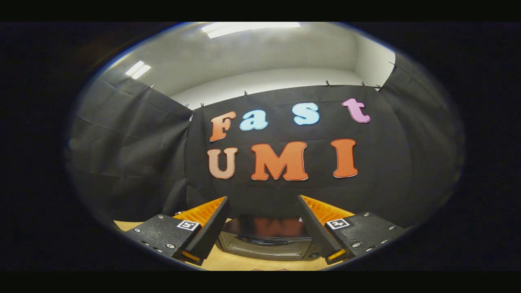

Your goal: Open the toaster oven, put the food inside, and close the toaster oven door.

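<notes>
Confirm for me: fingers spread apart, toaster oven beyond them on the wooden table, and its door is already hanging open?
Not quite. The gripper view shows the gripper open, its fingers apart, and the toaster oven beyond them on the wooden table, but the door is shut.

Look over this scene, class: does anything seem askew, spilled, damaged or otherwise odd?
Nothing stands out. The toaster oven sits level on the wooden table with its door shut and no visible damage or spill. The hand-held gripper is open, fingers spread apart with the oven beyond them, touching nothing.
</notes>
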A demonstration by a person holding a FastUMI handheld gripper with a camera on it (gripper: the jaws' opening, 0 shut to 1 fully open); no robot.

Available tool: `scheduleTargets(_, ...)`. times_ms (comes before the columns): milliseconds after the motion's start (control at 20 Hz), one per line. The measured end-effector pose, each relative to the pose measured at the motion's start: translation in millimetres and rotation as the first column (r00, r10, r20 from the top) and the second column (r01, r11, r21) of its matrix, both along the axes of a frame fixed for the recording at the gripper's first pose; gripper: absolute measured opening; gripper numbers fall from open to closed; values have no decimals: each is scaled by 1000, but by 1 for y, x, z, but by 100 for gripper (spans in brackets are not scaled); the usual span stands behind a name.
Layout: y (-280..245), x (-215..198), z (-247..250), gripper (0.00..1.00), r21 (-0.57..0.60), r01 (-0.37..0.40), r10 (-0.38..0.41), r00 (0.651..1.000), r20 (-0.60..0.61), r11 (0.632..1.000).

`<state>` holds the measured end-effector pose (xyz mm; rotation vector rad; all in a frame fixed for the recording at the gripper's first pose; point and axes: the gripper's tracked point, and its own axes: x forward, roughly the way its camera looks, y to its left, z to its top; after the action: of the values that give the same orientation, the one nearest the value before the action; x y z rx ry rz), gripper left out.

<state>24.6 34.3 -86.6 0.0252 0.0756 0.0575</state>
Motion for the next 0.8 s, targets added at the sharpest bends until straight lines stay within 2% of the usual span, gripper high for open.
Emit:
scheduleTargets(350, 11, 20, -78, 98, 3, -4, 4, 989, -149, 1000)
scheduleTargets(800, 19, 48, -150, 98, -13, 17, -20, 964, -265, 1000)
